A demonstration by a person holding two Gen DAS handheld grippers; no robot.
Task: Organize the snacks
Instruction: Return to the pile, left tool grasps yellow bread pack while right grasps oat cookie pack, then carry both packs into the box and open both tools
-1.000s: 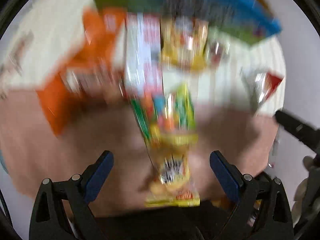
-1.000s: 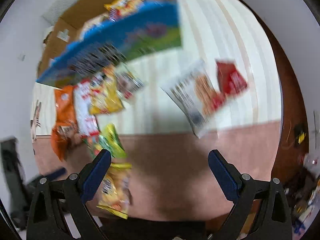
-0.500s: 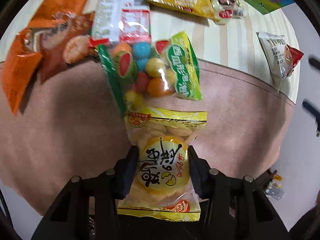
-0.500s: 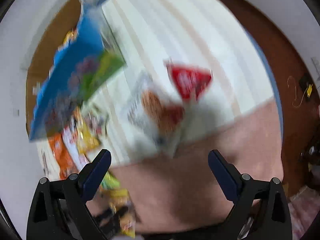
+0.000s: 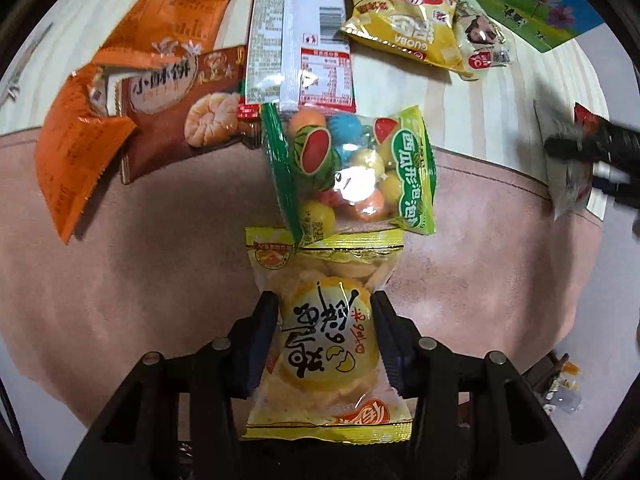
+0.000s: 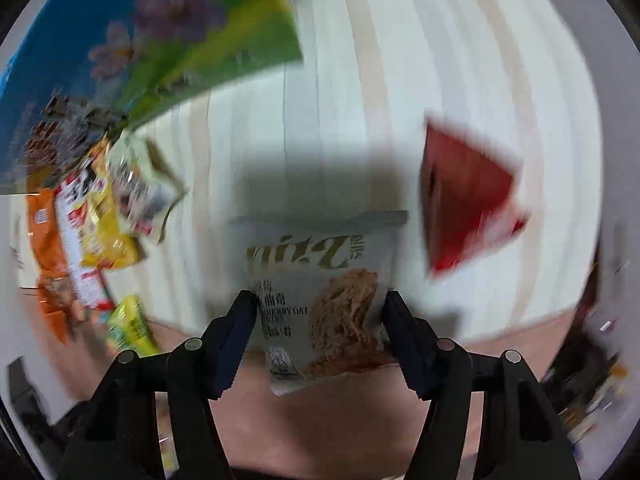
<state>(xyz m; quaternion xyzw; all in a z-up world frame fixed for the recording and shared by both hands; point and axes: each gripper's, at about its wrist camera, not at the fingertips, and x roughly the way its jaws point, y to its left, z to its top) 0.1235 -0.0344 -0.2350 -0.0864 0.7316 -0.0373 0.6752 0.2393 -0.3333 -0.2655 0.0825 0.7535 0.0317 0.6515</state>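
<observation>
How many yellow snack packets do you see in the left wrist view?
2. The egg-print packet lies bottom centre on the pink mat, its top edge under the green candy bag. The Guoba packet lies at the top. Others may be hidden beneath the pile.

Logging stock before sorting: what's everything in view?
yellow crisp packet: 1, yellow, between left jaws
gumball bag: 1, green, overlapping its top
brown packet: 1, brown, straddling mat edge
orange packet: 1, orange, far left
white packet: 1, white-red, on table
yellow bag: 1, yellow, beside carton
cream packet: 1, cream, beside it
carton: 1, blue-green, table's far side
grey packet: 1, grey, between right jaws
red packet: 1, red, beside it
left gripper: 1, black, jaws just eased, gripping yellow crisp packet
right gripper: 1, black, jaws just closing
</observation>
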